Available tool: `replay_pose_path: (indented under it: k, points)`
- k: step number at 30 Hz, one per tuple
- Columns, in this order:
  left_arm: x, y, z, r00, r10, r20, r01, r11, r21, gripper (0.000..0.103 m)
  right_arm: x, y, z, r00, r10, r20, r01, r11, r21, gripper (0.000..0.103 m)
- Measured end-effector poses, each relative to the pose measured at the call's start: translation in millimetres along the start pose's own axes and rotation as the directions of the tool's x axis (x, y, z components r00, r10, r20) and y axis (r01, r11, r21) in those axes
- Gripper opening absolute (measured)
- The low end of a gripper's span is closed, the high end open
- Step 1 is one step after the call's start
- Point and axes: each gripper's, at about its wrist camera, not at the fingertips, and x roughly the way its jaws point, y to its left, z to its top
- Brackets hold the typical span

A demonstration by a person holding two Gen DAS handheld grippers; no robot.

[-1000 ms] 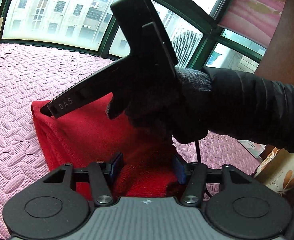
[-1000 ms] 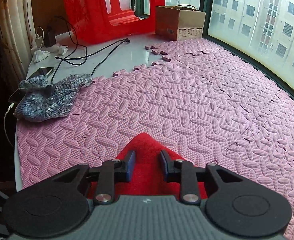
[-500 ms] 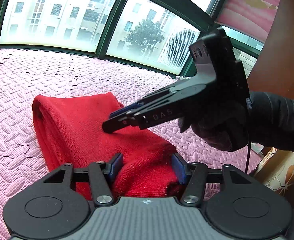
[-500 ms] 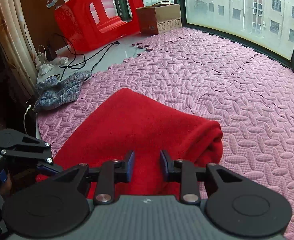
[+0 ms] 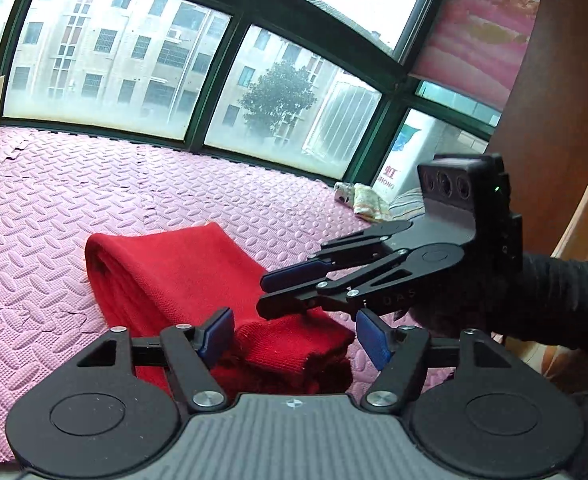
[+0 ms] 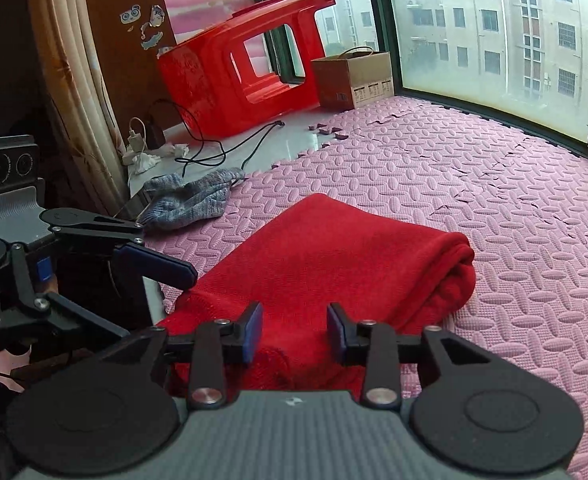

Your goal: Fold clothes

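Red sweater [image 6: 333, 256] lies folded on the pink mat [image 6: 493, 184]. Left gripper [image 5: 294, 338] and right gripper [image 6: 294, 330] both opening, nothing pinched, at its near ribbed end. Release step, I'd say; next likely needs another fold or the grey knit [image 6: 190, 196].

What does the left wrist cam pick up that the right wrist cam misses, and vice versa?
Left wrist only: a tree outside the window and a small heap of pale cloth at the mat's far corner.

Right wrist only: red plastic stool on its side, cardboard box, grey knit garment, black cables on the bare sill.

Both: folded red sweater on the pink foam mat, left gripper and right gripper, each with jaws opening and pads off the fabric.
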Motion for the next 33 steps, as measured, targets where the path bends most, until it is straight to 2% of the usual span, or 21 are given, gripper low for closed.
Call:
replay_pose_path:
  k: [3, 7, 14, 17, 19, 20, 21, 24, 26, 29, 33]
  points:
    - [-3.7, 0.7, 2.4, 0.999, 0.033, 0.016, -0.033, 0.999, -0.009, 0.069, -4.2, -2.7, -3.4, 1.000, -0.003, 0.023, 0.003, 1.000, 0.025, 0.036]
    - [2.2, 6.9, 2.2, 0.997, 0.067, 0.032, -0.065, 0.995, -0.079, 0.068, -4.5, 2.7, -11.7, 0.999, 0.001, 0.037, -0.002, 1.000, 0.027, 0.036]
    - [18.7, 6.1, -7.4, 0.993, 0.117, -0.030, -0.119, 0.991, -0.061, 0.068, 1.0, 7.2, -27.3, 0.998, -0.018, 0.053, 0.017, 0.999, 0.033, 0.036]
    - [6.3, 2.0, -11.2, 0.995, 0.095, -0.027, -0.096, 0.995, -0.028, 0.072, -4.2, -0.2, -23.8, 0.998, 0.000, 0.067, -0.005, 0.997, 0.075, 0.036]
    - [-1.2, -2.3, -14.7, 0.996, 0.085, -0.035, -0.085, 0.996, 0.009, 0.081, -10.6, -6.2, -17.3, 0.996, 0.000, 0.092, -0.009, 0.995, 0.097, 0.036]
    - [-2.3, -4.8, -17.5, 0.995, 0.090, -0.047, -0.089, 0.996, 0.031, 0.092, -13.9, -9.0, -14.0, 0.994, -0.001, 0.105, -0.011, 0.994, 0.107, 0.036]
    - [-2.1, -7.3, -20.8, 0.993, 0.101, -0.061, -0.098, 0.994, 0.053, 0.098, -16.5, -11.8, -10.8, 0.993, 0.000, 0.119, -0.014, 0.993, 0.120, 0.037]
    - [5.7, -12.8, -31.7, 0.983, 0.146, -0.108, -0.133, 0.984, 0.117, 0.098, -20.4, -19.3, -2.0, 0.988, -0.020, 0.152, -0.001, 0.990, 0.138, 0.043]
    - [15.6, -14.7, -39.4, 0.973, 0.186, -0.137, -0.164, 0.974, 0.154, 0.098, -20.4, -23.2, 4.0, 0.986, -0.046, 0.162, 0.024, 0.990, 0.136, 0.043]
    - [28.9, -12.4, -47.2, 0.957, 0.243, -0.161, -0.218, 0.963, 0.159, 0.098, -19.3, -32.1, 12.2, 0.982, -0.085, 0.171, 0.059, 0.987, 0.148, 0.051]
    - [34.6, -8.2, -53.3, 0.944, 0.280, -0.176, -0.253, 0.954, 0.162, 0.098, -17.2, -49.4, 19.8, 0.975, -0.137, 0.176, 0.104, 0.977, 0.184, 0.054]
